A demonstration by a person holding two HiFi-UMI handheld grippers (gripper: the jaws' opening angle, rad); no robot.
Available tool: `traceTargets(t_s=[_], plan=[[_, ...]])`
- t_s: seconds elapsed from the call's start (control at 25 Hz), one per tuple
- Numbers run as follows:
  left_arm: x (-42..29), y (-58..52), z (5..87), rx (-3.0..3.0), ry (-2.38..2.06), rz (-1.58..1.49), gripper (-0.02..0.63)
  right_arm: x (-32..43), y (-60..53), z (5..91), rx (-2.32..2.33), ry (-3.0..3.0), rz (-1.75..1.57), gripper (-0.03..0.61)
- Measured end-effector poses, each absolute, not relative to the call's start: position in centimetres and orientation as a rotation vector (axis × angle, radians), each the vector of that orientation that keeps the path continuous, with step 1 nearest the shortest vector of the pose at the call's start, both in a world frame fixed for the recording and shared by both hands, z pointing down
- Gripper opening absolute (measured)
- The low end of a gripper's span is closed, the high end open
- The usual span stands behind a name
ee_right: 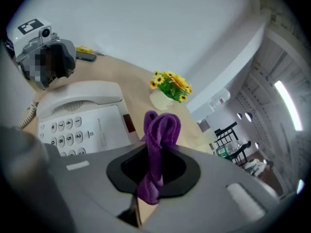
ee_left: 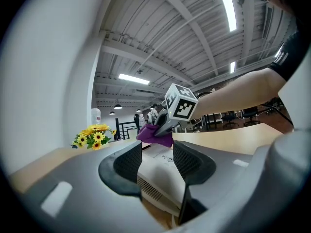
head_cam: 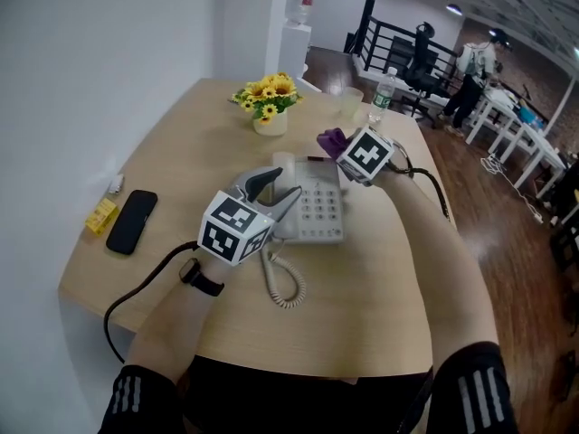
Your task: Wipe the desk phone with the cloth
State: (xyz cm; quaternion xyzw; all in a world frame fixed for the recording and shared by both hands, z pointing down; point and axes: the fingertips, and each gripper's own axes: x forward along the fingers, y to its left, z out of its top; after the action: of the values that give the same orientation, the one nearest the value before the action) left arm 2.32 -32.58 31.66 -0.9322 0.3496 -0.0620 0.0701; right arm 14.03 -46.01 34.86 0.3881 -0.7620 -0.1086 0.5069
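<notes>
The pale grey desk phone (head_cam: 312, 211) lies in the middle of the wooden desk (head_cam: 362, 287), its keypad (ee_right: 65, 135) facing up and its handset (ee_right: 77, 97) on the left side. My left gripper (head_cam: 276, 188) is open, with its jaws standing over the handset side of the phone (ee_left: 155, 171); whether they touch it I cannot tell. My right gripper (head_cam: 336, 145) hovers past the phone's far right corner and is shut on a purple cloth (ee_right: 158, 140), which sticks up in a fold and hangs below the jaws. That cloth (ee_left: 155, 136) also shows in the left gripper view.
A pot of yellow flowers (head_cam: 270, 105), a clear cup (head_cam: 351, 102) and a water bottle (head_cam: 384, 93) stand at the desk's far end. A black smartphone (head_cam: 132, 221) and a yellow item (head_cam: 100, 215) lie near the left wall. The coiled cord (head_cam: 282, 283) trails toward me.
</notes>
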Motion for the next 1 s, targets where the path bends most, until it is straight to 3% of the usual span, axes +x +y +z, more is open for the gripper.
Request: traceTargets(t_s=[0.56,1.0], plan=[[1.8,-33.1,32.0,-2.793,1.077,-0.209,0.195,13.4,-42.6,36.5,0.983,-2.205,0.078,0.037],[2.2,-32.7,31.9,-2.795,1.059,-0.215,0.195,12.8,-32.9,38.1,0.758,-2.281,0.053,0.035]])
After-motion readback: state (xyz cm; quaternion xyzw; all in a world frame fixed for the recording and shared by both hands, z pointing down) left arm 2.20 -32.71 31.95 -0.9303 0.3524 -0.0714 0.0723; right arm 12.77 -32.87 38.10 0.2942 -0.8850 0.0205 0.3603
